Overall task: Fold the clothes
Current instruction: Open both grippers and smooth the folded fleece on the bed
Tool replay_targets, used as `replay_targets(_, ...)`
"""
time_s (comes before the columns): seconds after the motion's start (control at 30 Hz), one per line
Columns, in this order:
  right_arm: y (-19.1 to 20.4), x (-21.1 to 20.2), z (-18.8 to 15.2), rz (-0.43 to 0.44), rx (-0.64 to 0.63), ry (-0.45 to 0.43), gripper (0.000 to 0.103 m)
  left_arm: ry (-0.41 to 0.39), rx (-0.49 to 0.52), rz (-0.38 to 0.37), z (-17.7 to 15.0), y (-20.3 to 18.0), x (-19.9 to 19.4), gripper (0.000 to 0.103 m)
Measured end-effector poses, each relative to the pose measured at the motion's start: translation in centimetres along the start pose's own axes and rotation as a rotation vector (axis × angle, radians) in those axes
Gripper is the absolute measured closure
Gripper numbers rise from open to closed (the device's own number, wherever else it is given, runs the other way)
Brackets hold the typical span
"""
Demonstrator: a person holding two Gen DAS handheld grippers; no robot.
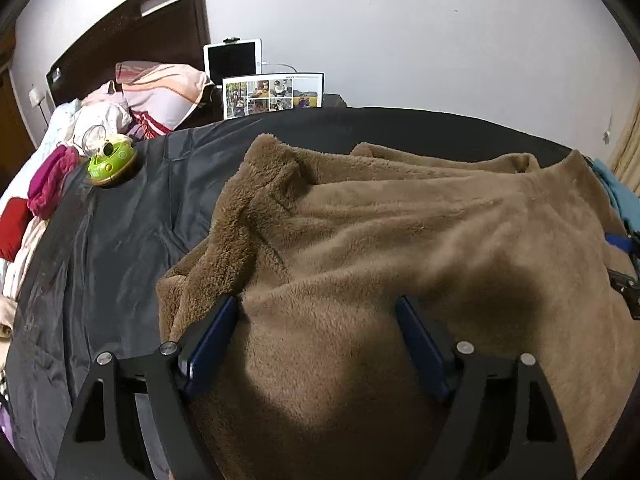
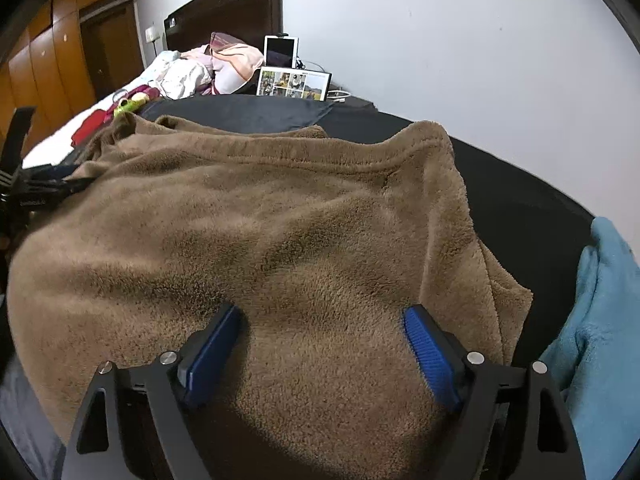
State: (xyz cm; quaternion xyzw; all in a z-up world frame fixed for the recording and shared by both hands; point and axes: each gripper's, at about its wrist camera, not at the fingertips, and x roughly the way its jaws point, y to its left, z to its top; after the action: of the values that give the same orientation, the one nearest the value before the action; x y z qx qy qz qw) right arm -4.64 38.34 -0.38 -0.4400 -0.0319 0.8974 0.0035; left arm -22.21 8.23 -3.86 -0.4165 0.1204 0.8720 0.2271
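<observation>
Left gripper (image 1: 316,308): its blue pads (image 1: 214,344) were seen spread wide above the fleece, nothing pinched between them; the jaws were judged to be set apart so that a thick fold could be taken in.
Right gripper (image 2: 324,316): likewise held wide apart over the fabric, with its ribbed pad (image 2: 430,354) clear of the pile; no cloth was clamped.
Brown fleece garment (image 1: 400,220): it was spread across the dark sheet (image 1: 120,240) on the bed, directly beneath both tools, its near part under the fingers and its far hem (image 2: 320,156) lying toward the wall.
Lay of the cloth: the left side was bunched into a thick ridge (image 1: 240,208), while the right edge (image 2: 460,208) was turned down in a loose flap; the garment was judged to be only partly folded.
Spacing of the tools: the other gripper was glimpsed at each view's edge, so the pair was placed side by side, probably so that both sides could be lifted evenly.
Blue cloth (image 2: 600,320): it was left just beside the brown garment on the right, apparently awaiting its turn.
Clutter: a green toy (image 1: 110,160) and piled bedding (image 1: 160,92) were kept well apart from the working area.
</observation>
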Motion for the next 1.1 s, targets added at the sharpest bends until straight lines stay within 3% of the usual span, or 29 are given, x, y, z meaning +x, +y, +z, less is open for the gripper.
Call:
replay_targets(0.3, 0.1, -0.5, -0.1, -0.005, 0.022, -0.015, 0.015, 0.007, -0.01, 0.031, -0.2, -0.4, -0.8, 0.017)
replay_targets(0.4, -0.5, -2.0, -0.2, 0.005, 0.11, -0.015, 0.015, -0.003, -0.043, 0.023, -0.4, -0.8, -2.8, 0.016)
replay_targets(0.57, 0.6, -5.8, -1.0, 0.068, 0.17, -0.102, 0.015, -0.043, 0.045, -0.017, -2.1, -4.3, -6.3, 0.011)
replay_targets(0.7, 2.6, -6.2, -1.8, 0.068, 0.113, -0.102, 0.015, -0.057, 0.102, -0.042, -3.7, -6.9, -7.2, 0.011)
replay_targets(0.93, 4.1, -4.2, -3.3, 0.035, 0.031, -0.052, 0.011, -0.033, 0.045, -0.076, -5.1, -6.4, -5.6, 0.009)
replay_targets(1.1, 4.8, -3.6, -3.8, -0.003, -0.018, -0.074, 0.007, -0.063, 0.102, -0.018, -6.0, -7.5, -5.2, 0.006)
